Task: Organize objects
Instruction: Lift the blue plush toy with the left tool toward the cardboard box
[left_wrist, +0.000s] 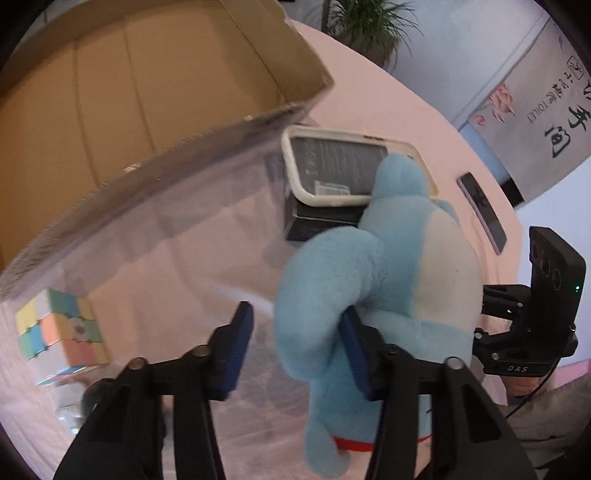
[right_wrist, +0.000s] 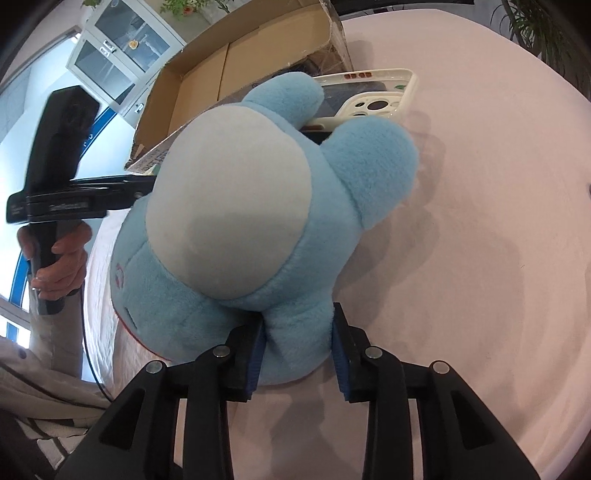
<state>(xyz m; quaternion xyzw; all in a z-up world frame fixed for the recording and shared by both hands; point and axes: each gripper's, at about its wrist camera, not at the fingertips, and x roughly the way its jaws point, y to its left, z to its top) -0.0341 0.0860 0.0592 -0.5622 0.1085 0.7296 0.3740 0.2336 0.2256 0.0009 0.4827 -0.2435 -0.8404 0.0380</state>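
Note:
A blue and cream plush toy (right_wrist: 236, 206) fills the middle of the right wrist view; my right gripper (right_wrist: 297, 350) is shut on one of its blue limbs. In the left wrist view the same plush (left_wrist: 388, 280) hangs to the right of my left gripper (left_wrist: 295, 347), which is open, its right finger against the plush. Behind the plush a cream phone case (left_wrist: 354, 166) lies on a dark box (left_wrist: 317, 218); the case also shows in the right wrist view (right_wrist: 373, 99). A cardboard box (left_wrist: 122, 99) stands at the left rear.
A pastel puzzle cube (left_wrist: 59, 328) sits at the left on the pink tablecloth (right_wrist: 480, 240). A phone (left_wrist: 482, 210) lies at the right. The cardboard box (right_wrist: 229, 66) stands behind the plush. My right gripper's body (left_wrist: 532, 317) shows at the right edge.

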